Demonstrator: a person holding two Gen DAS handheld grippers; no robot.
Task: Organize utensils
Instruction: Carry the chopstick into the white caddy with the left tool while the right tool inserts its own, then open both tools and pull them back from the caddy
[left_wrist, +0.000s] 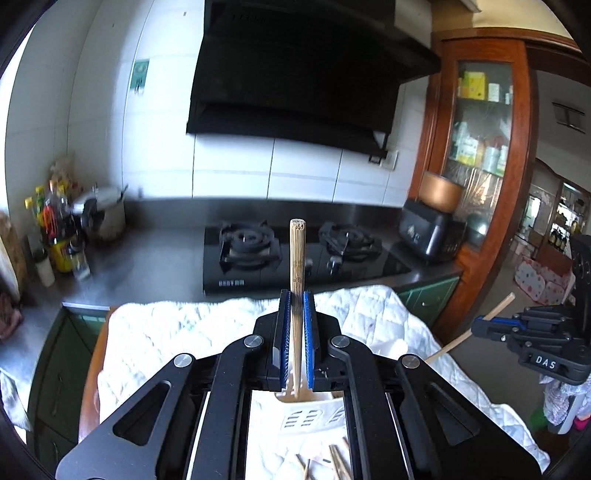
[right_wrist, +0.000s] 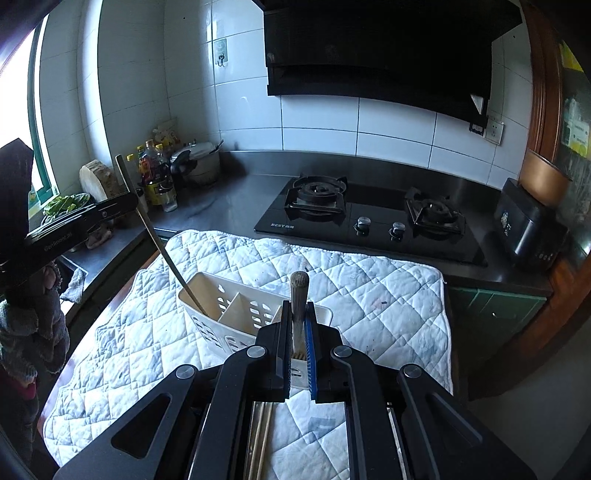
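My left gripper (left_wrist: 296, 299) is shut on a bamboo chopstick (left_wrist: 297, 258) that stands upright; its lower end reaches into the white slotted utensil holder (left_wrist: 310, 417). In the right wrist view that chopstick (right_wrist: 155, 232) slants down into the holder's (right_wrist: 236, 306) left compartment, held by the left gripper (right_wrist: 110, 210). My right gripper (right_wrist: 297, 310) is shut on another chopstick (right_wrist: 298, 291), upright over the holder's right part. The right gripper also shows in the left wrist view (left_wrist: 484, 325) with its chopstick (left_wrist: 498, 308). Loose chopsticks (left_wrist: 338, 461) lie on the cloth.
The holder rests on a white quilted cloth (right_wrist: 369, 288) over a table. Behind it are a steel counter and a black two-burner gas stove (right_wrist: 369, 214). Bottles and a pot (right_wrist: 162, 181) stand at the left; a black appliance (right_wrist: 528, 225) stands at the right.
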